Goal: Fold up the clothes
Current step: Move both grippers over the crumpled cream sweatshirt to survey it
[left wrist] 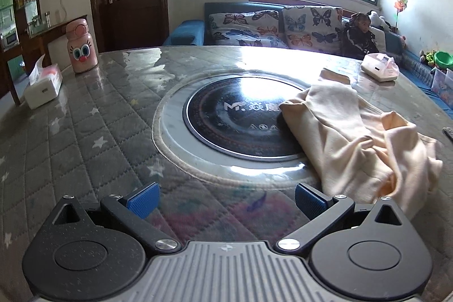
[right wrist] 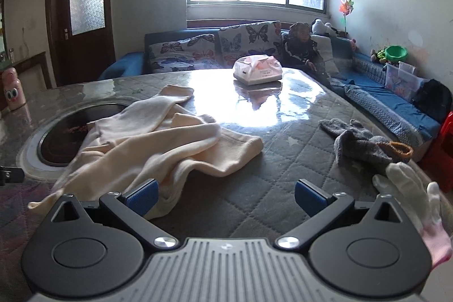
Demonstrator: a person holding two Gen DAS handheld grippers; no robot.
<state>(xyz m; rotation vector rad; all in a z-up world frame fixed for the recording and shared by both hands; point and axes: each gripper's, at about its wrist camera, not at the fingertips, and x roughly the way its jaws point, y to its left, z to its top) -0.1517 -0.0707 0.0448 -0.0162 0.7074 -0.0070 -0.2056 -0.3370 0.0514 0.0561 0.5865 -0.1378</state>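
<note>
Quilted grey table [left wrist: 93, 132] under glossy film, sunlit.

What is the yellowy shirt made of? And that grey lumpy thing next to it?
The cream garment looks like soft knit cotton, matte: it slumps in rounded folds with ribbed cuffs. The grey item looks like fuzzy wool or acrylic knit, with a coarse, nubbly surface and an orange trim; which fibre is unclear.
</note>
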